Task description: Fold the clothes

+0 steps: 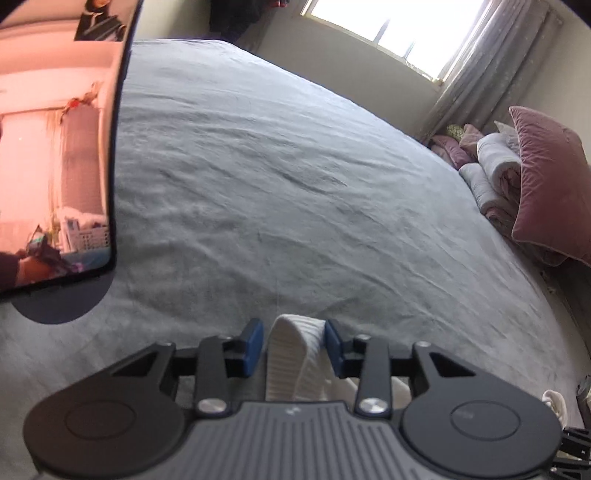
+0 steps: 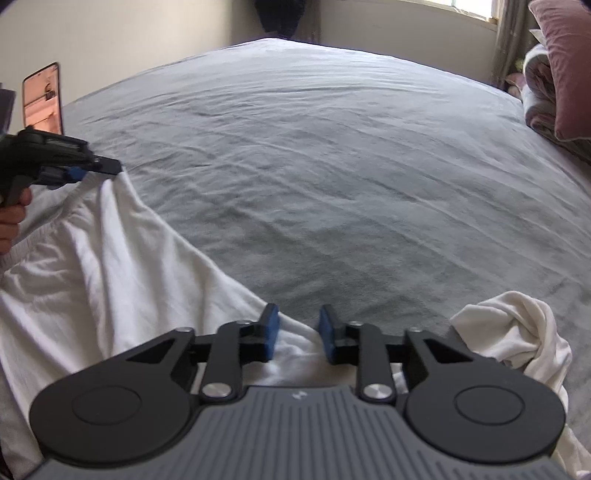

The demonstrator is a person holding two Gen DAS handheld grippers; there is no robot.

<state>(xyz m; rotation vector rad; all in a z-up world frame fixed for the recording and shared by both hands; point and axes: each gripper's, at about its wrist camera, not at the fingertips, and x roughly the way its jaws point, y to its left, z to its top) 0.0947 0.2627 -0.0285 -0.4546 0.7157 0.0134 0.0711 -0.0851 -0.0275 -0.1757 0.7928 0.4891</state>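
Note:
A white garment (image 2: 110,266) lies spread over the near left of the grey bed (image 2: 332,166). My left gripper (image 1: 294,345) is shut on a ribbed white edge of the garment (image 1: 291,354); it also shows in the right wrist view (image 2: 96,171), lifting a corner of the cloth. My right gripper (image 2: 297,332) is open, its blue pads over the garment's near edge with nothing pinched. A bunched part of white cloth (image 2: 517,332) lies to its right.
Pink pillows and rolled bedding (image 1: 517,177) sit at the bed's right end under a curtained window (image 1: 399,29). A phone-like screen (image 1: 55,147) stands at the left. The grey bedsheet stretches ahead.

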